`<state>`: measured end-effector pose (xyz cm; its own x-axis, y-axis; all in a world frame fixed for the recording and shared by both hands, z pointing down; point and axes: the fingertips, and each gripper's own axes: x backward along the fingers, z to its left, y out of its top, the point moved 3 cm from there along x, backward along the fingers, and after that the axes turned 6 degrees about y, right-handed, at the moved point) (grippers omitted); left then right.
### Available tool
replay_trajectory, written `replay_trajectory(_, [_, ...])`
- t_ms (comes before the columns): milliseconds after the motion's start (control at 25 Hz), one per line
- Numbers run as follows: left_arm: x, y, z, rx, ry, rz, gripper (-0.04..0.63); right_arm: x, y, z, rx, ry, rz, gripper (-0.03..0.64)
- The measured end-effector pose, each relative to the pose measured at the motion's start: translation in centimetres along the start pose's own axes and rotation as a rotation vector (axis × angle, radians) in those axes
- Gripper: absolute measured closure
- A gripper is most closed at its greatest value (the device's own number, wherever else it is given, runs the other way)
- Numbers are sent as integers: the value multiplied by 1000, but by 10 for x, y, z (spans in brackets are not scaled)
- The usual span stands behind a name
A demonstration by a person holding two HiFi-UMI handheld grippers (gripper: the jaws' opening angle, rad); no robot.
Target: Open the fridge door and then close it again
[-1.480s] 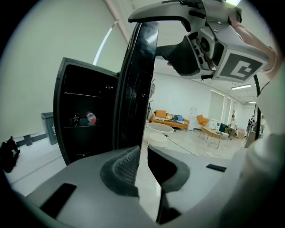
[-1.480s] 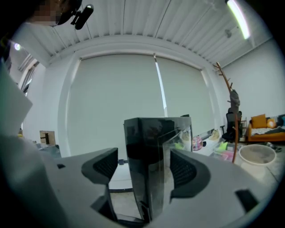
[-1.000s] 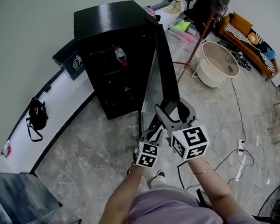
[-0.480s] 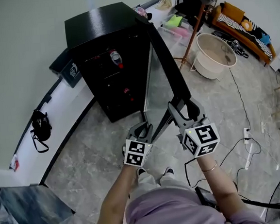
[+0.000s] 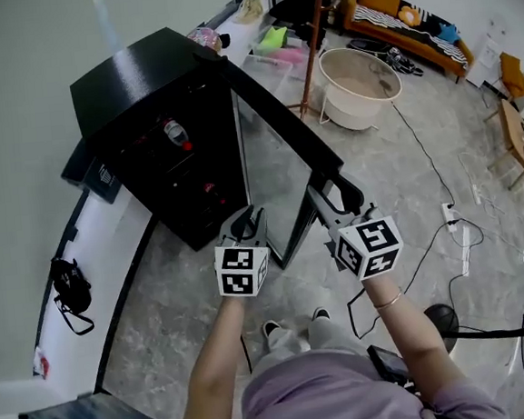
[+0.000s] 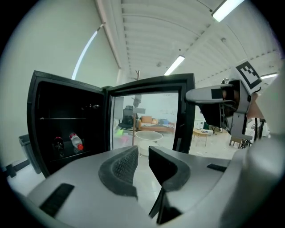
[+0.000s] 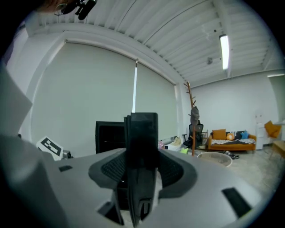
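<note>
Left claw now off the glossy, glass-paned black door

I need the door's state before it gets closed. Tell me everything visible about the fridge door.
The door is a black frame round a clear glass pane that shows the floor behind. It stands upright and wide open, hinged on one side of the black fridge. The right hand-held gripper grips its free edge near the top; its jaws have just been closing, and that edge sits between them with the pads against both faces.
</note>
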<state>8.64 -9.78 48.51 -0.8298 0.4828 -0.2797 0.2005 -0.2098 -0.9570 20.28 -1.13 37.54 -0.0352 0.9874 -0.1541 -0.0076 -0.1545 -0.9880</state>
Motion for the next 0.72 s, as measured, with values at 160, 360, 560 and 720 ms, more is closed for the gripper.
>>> replay_trajectory(160, [-16, 23, -13, -16, -18, -50, 522, 4, 0, -13, -4, -23, -18, 400])
replay_trajectory(360, [-40, 51, -30, -26, -63, -99, 502, 6, 0, -29, -3, -36, -31, 403])
replay_trajectory(560, [-64, 79, -50, -42, -115, -146, 478, 8, 1, -48, -9, -51, -40, 408])
replay_trajectory(720, [-85, 95, -68, -67, -139, -165, 457, 10, 0, -70, -19, -56, -55, 416])
